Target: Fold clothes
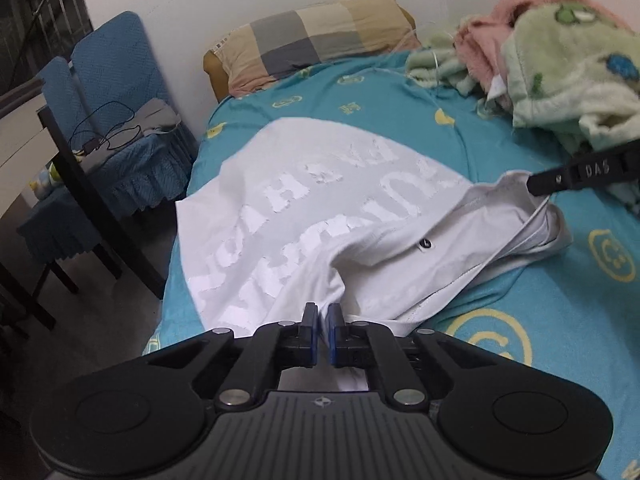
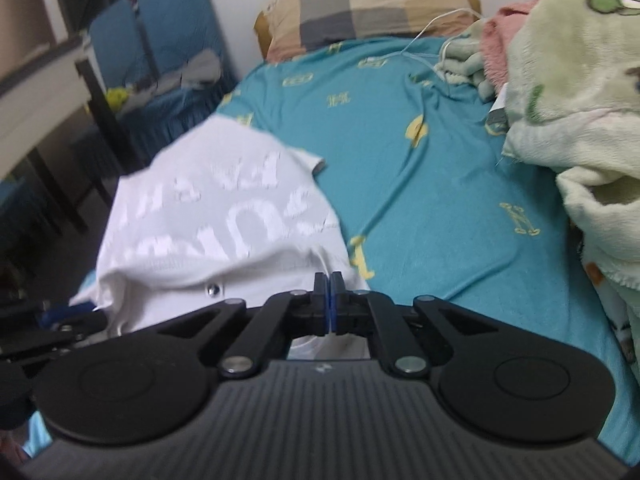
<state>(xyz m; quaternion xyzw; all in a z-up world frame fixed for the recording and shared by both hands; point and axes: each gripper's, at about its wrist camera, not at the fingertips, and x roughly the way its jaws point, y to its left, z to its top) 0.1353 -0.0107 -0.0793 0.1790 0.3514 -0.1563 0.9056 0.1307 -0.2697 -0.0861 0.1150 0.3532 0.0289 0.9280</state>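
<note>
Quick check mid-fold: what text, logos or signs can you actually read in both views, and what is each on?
"DAS": white letters on the right hand-held gripper.
White T-shirt: large print, upside down and cracked, not readable.
Shirt's small black tag: too small.
Teal bedsheet: yellow emblems, lettering too blurred.

We look from two fisheye cameras, each riding just behind its own gripper and aimed forward and downward along the fingers, so black gripper bodies fill the bottom of both frames. The left wrist view sits close over the white t-shirt on the teal bedsheet, facing the checked pillow at top centre. The right wrist view faces the same way, equally near, though blurred. Both share the shirt, sheet, pillow, the blue chairs at upper left and the fleece pile at upper right. The right gripper enters the left view's right edge.
</note>
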